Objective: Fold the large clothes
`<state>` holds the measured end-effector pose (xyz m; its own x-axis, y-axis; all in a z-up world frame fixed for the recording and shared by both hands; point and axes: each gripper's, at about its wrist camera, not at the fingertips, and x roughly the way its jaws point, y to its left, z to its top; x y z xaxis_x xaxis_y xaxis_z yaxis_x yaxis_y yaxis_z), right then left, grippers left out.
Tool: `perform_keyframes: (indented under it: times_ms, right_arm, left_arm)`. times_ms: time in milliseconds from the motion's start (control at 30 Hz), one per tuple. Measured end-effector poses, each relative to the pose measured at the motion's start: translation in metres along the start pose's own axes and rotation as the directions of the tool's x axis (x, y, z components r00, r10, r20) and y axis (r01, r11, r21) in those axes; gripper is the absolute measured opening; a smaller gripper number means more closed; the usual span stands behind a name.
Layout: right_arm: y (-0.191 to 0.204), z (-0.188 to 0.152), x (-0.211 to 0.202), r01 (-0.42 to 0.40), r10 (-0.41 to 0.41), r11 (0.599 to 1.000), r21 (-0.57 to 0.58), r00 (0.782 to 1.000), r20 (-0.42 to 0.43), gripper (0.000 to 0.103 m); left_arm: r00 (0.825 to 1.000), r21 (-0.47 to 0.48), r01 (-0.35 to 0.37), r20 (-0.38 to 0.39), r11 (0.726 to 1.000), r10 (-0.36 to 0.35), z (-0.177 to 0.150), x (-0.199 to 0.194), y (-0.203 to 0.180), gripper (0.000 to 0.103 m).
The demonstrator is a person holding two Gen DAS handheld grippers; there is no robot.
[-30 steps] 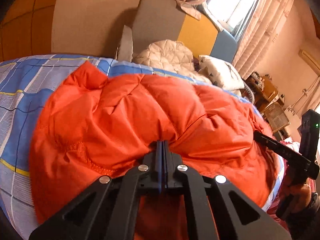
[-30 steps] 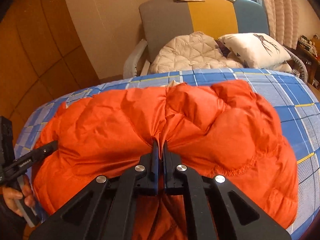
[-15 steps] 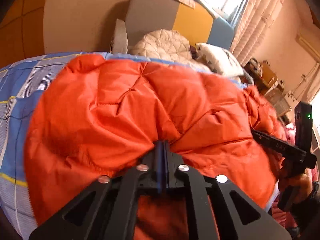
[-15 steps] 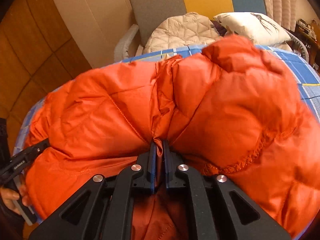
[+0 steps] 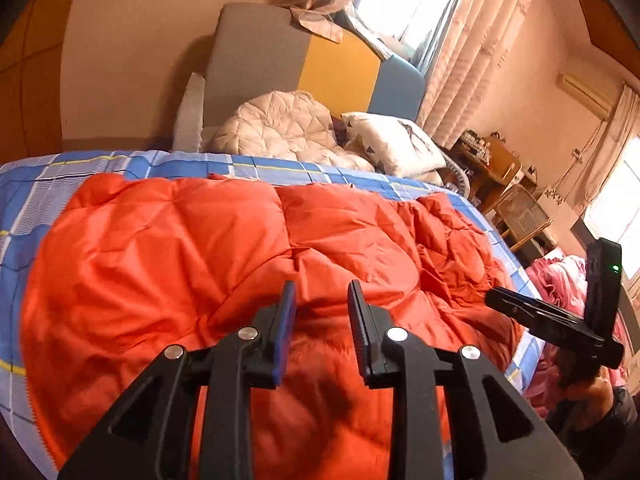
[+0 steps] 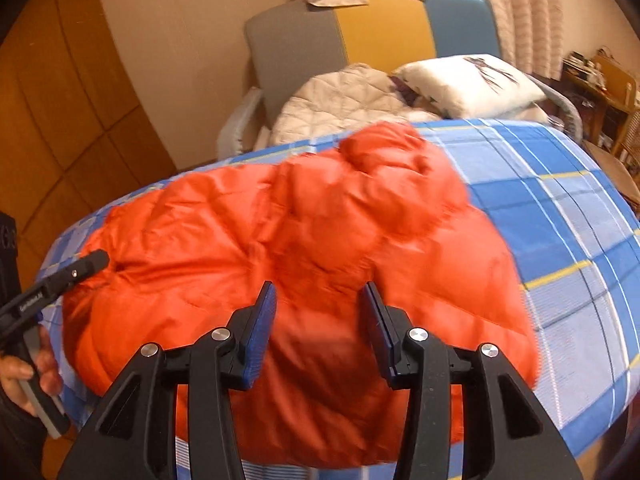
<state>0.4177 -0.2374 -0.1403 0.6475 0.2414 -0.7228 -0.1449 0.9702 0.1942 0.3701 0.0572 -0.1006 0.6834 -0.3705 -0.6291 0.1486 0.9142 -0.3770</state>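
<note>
While both pairs of jaws stand parted with nothing pinched, having just been opening, one orange puffer jacket (image 5: 248, 256) lies spread on the bed (image 6: 560, 216), just beyond and below the left gripper (image 5: 320, 296) and the right gripper (image 6: 320, 300). Its fabric shows through each gap but is not pressed by the pads. Past the far edge sit one beige quilted garment (image 5: 280, 128) and one white pillow (image 5: 396, 144) against a three-coloured headboard (image 5: 256, 64). Nothing blocks the jacket.
</note>
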Motion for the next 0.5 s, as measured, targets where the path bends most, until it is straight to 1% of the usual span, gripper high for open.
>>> perform_keyframes:
  times_ms: [67,133,200,233,267,333,433,500]
  right_arm:
    - [-0.005,-0.006,0.003,0.013,-0.013,1.0,0.004,1.0,-0.01,0.044]
    - [-0.01,-0.006,0.011,0.016,-0.016,1.0,0.011,1.0,-0.026,0.044]
    - [-0.015,-0.009,0.02,0.025,-0.025,1.0,0.015,0.999,-0.044,0.044]
    - [-0.018,-0.01,0.026,0.018,-0.017,0.999,0.027,0.998,-0.058,0.044]
    - [-0.02,-0.013,0.028,0.015,-0.012,0.999,0.035,0.998,-0.062,0.044]
    - [-0.024,-0.015,0.039,0.009,-0.005,0.999,0.048,0.997,-0.072,0.044]
    - [-0.025,-0.017,0.049,0.006,-0.001,0.999,0.054,0.997,-0.08,0.044]
    - [-0.027,-0.014,0.049,0.004,0.001,0.998,0.057,0.996,-0.091,0.045]
  left_arm:
    - [1.0,-0.004,0.008,-0.021,1.0,-0.008,0.002,0.012,0.001,0.025]
    - [0.998,0.013,0.003,-0.058,1.0,-0.003,0.003,0.029,0.004,0.025]
    - [0.996,0.024,0.007,-0.094,1.0,-0.005,-0.001,0.043,0.009,0.025]
    - [0.995,0.024,0.009,-0.102,1.0,-0.007,-0.004,0.047,0.013,0.025]
    - [0.993,0.014,0.024,-0.113,1.0,-0.023,-0.007,0.052,0.019,0.023]
    - [0.993,0.009,0.027,-0.115,1.0,-0.025,-0.012,0.057,0.027,0.018]
    - [0.993,-0.005,0.046,-0.112,0.999,-0.046,-0.02,0.062,0.033,0.017]
    - [0.992,0.006,0.035,-0.122,0.999,-0.034,-0.021,0.062,0.031,0.017]
